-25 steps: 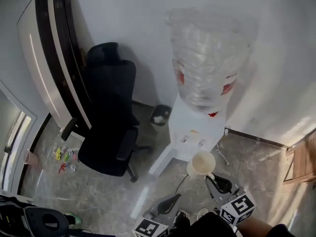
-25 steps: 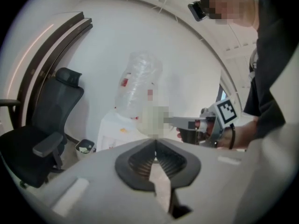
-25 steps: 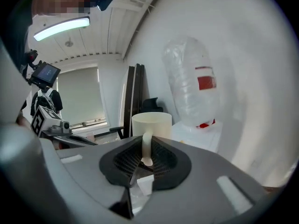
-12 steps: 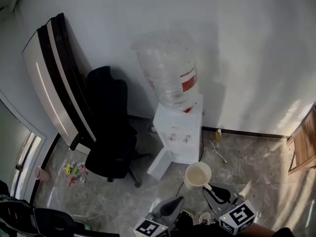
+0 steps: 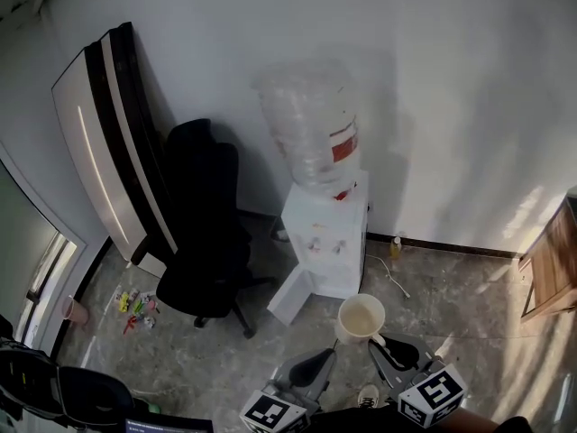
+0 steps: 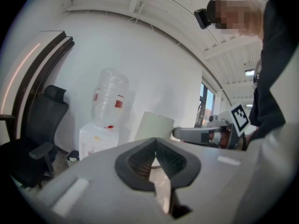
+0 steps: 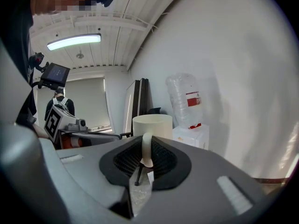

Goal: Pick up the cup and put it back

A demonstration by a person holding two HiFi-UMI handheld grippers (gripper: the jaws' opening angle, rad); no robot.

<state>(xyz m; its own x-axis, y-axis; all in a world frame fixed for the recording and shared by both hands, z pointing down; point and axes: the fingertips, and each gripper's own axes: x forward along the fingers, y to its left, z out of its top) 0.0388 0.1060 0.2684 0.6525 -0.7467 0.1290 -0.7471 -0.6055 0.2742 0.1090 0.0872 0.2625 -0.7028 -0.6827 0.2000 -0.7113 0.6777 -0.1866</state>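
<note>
Plainly, a black office chair [image 5: 203, 237] is parked on the floor at nine o'clock of the water dispenser [image 5: 326, 242]. The left tool [image 5: 314, 365] is held low at six o'clock of the dispenser, its jaws drawn together on nothing, presumably so that it stays clear of the load. The cup [image 5: 361, 317] is held in the air, upright and mouth up, at eleven o'clock of the right tool [image 5: 389, 348], whose narrow jaws are pinched on its handle, likely the firmest purchase offered.

One overhead, two level views; common cup [image 5: 361, 317]
</note>
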